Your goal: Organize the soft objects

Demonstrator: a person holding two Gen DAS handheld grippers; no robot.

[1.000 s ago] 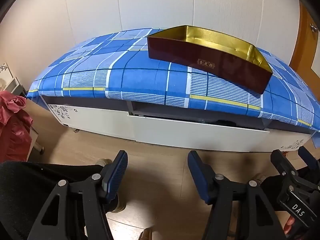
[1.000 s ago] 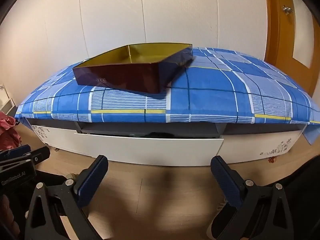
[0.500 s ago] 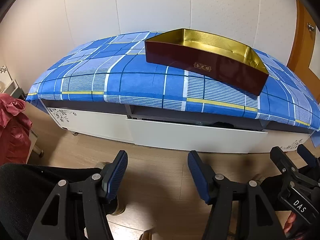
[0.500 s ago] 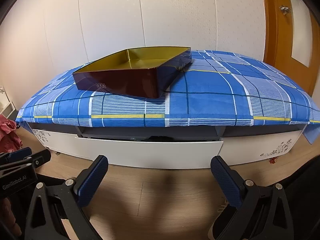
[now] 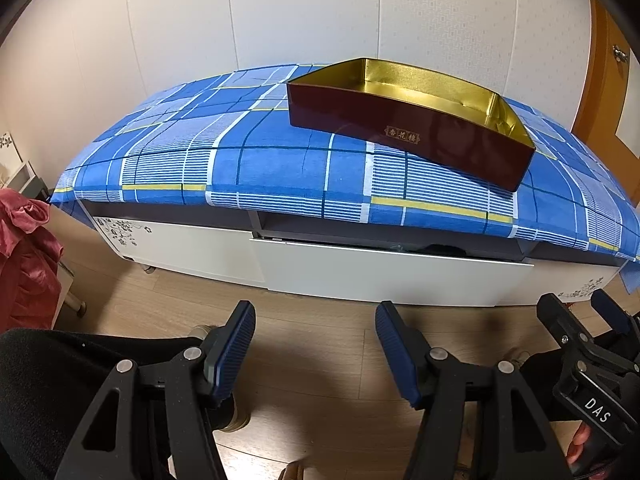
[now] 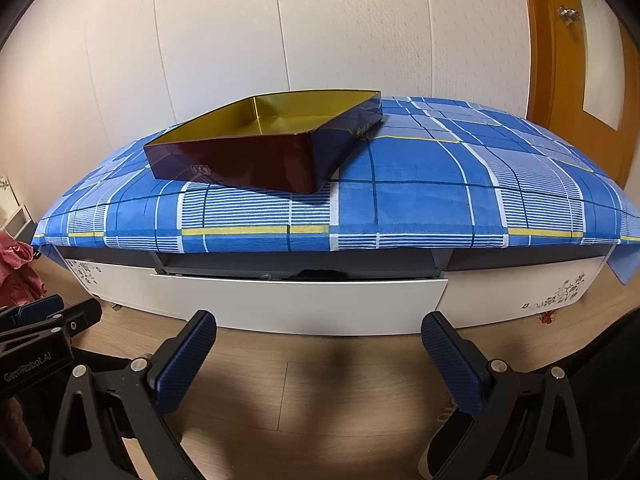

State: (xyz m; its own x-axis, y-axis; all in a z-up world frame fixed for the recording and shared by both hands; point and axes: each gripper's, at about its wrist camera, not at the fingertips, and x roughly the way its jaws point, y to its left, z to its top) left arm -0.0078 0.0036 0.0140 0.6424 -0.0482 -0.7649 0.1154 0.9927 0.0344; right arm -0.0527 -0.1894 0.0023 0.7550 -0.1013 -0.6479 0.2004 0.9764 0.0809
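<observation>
**Both tools released above the floor, tray waiting on the cabinet**

A dark maroon rectangular tray with a gold-coloured inner lining sits on the blue checked cloth with white and yellow stripes that covers a low white cabinet with flower prints. The tray lies slantwise — one corner points toward the cabinet's front edge, and it stands right of the middle in the left wrist view. Nothing can be seen inside it.

The left tool hangs over the pale wooden plank floor, its blue-padded jaws apart and nothing between them. The right tool is likewise released over the floor, jaws spread wide and bare.

Below the cloth's front edge the cabinet's white drawer front stands slightly ajar. A crumpled red fabric lies off the cabinet's left end — well apart from both tools.
</observation>
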